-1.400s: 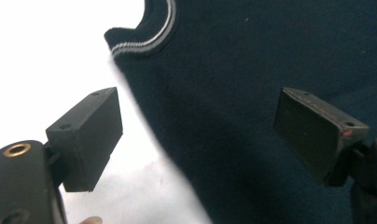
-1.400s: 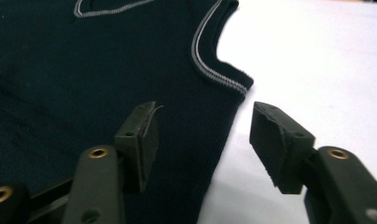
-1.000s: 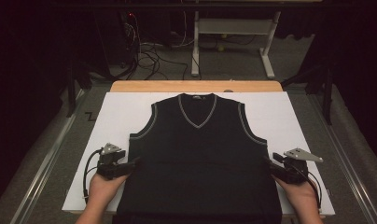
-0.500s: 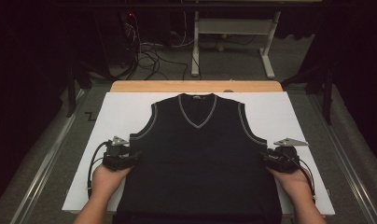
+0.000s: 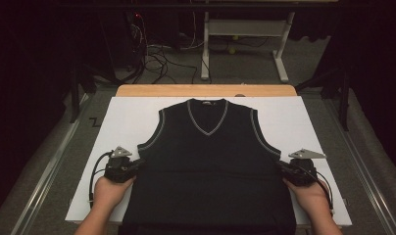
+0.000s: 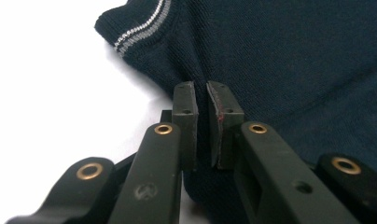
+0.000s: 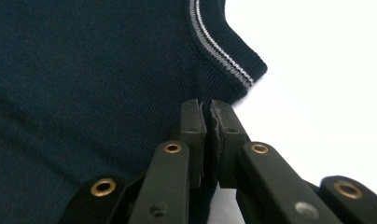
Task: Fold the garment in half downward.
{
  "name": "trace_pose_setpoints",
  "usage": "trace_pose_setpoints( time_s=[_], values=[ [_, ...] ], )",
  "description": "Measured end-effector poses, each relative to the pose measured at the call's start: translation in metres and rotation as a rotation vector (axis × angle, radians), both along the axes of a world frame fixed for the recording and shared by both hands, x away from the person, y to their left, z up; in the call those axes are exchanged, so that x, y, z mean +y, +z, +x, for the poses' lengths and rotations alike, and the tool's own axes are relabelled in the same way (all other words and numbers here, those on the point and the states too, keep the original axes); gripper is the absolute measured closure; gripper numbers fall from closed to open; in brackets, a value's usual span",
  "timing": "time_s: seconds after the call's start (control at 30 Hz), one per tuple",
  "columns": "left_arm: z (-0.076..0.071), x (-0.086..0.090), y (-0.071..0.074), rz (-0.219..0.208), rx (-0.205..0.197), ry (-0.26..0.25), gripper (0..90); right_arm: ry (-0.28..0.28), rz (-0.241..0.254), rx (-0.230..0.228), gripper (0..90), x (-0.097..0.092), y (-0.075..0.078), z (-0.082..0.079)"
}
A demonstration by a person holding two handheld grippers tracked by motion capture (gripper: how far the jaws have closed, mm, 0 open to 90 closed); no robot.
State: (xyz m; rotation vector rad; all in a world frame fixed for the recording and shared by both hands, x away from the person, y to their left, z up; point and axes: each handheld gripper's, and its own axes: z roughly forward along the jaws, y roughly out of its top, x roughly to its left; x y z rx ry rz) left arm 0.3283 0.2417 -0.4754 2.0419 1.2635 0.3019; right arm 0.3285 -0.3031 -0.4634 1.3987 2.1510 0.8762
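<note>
Vest (image 5: 210,166): a dark navy, sleeveless knit vest, spread flat and face up on the white sheet (image 5: 132,117) that covers the table (image 5: 206,90).
Neck: a V-neck edged with a thin grey-and-white stripe, pointing toward the person; a small label sits at the back of the collar.
Armholes: both are trimmed with the same pale striped band (image 6: 142,29), which curves down to the side seams.
Fabric: fine, even knit, smooth over the chest, with a faint crease running across the body at the level of the hands.
Place: centred on the sheet, collar toward the far edge, hem at the near edge by the person's forearms.
Left hand-held gripper (image 5: 136,164): at the vest's left side edge just below the armhole; its jaws have just been closing and now pinch the cloth of that edge between the pads (image 6: 184,105).
Right hand-held gripper (image 5: 283,169): at the opposite side edge, also just below the armhole; its jaws have just been closing and now clamp the cloth, pads (image 7: 192,122) almost together.
Hands: each holds its gripper from behind, low over the sheet.
</note>
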Motion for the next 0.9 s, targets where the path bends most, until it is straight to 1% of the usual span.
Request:
trace_pose_setpoints(
  time_s=[0.1,0.17,0.23,0.33,0.4,0.43,0.53,0.57,0.6,0.63,0.67,0.9],
  values=[
    [-0.004,0.002,0.0,0.0,0.0,-0.004,79.1,0.007,-0.005,-0.001,85.6,-0.002,0.001,-0.004],
    [-0.01,0.004,0.001,-0.003,0.001,-0.013,79.2,0.017,-0.018,-0.007,85.6,-0.004,0.001,-0.01],
    [-0.014,0.004,0.001,0.0,0.001,-0.026,79.2,0.022,-0.016,-0.009,85.6,-0.005,0.001,-0.014],
    [-0.021,0.004,0.0,-0.01,0.002,-0.036,79.2,0.027,-0.017,-0.014,85.5,-0.008,0.0,-0.02],
    [-0.024,0.004,0.001,-0.004,0.0,-0.043,79.1,0.034,-0.015,-0.02,85.5,-0.01,0.0,-0.023],
    [-0.024,0.004,0.001,-0.004,0.0,-0.043,79.1,0.034,-0.016,-0.02,85.5,-0.01,0.0,-0.025],
    [-0.032,0.005,0.001,-0.011,0.001,-0.043,79.1,0.045,-0.023,-0.026,85.5,-0.01,0.0,-0.03],
    [-0.032,0.005,0.001,-0.011,0.001,-0.043,79.0,0.051,-0.026,-0.026,85.5,-0.011,0.0,-0.032],
    [-0.037,0.005,0.001,-0.02,0.005,-0.042,79.0,0.054,-0.026,-0.027,85.5,-0.011,0.0,-0.034],
    [-0.037,0.005,0.001,-0.02,0.005,-0.042,79.0,0.06,-0.025,-0.029,85.5,-0.012,-0.001,-0.036],
    [-0.041,0.006,0.002,-0.023,0.003,-0.047,79.0,0.062,-0.023,-0.028,85.5,-0.013,-0.001,-0.038],
    [-0.055,0.004,0.004,-0.012,-0.006,-0.061,78.9,0.076,-0.03,-0.032,85.4,-0.015,0.0,-0.051]
  ],
)
